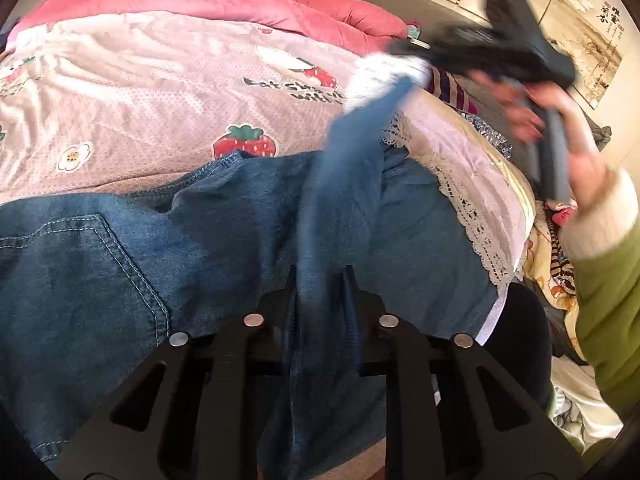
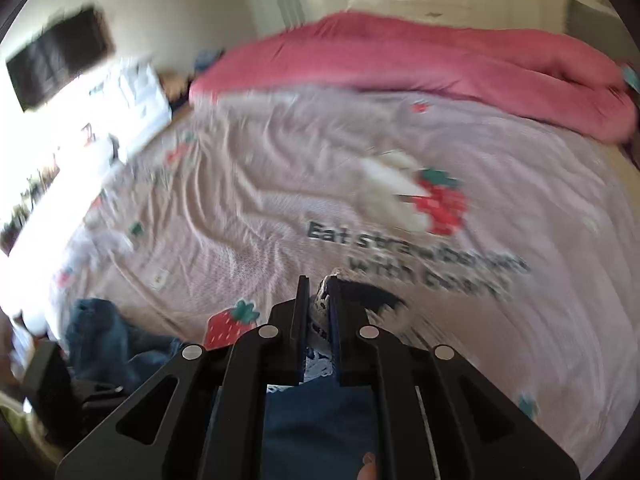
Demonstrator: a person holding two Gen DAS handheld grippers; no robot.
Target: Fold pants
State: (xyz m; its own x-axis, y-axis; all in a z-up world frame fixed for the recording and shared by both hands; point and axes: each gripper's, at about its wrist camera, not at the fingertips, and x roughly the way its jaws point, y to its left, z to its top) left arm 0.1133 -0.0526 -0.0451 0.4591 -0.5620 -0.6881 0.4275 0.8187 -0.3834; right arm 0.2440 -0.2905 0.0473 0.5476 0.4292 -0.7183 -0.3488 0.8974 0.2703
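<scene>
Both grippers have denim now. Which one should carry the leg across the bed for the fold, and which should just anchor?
Right. The right gripper is shut on the lace-trimmed hem, lifted clear over the strawberry bedsheet. The left gripper, shut on a bunched fold of the pants near the bed edge, looks better suited as anchor.

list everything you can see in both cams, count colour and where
pants: one, blue denim with white lace cuff, lying at the near edge of the bed, one strip lifted
bedsheet: one, pale pink with strawberry print and dark lettering, covering the bed
quilt: one, pink-red, bunched along the far side of the bed
wall pictures: several panels, cream with dark branches, on the wall at right
dark panel: one, black, on the left wall, blurred
left gripper: one, black, jaws closed on a fold of denim
right gripper: one, black, jaws closed on the lace cuff
hand: one, with a green sleeve, holding the right gripper's handle
</scene>
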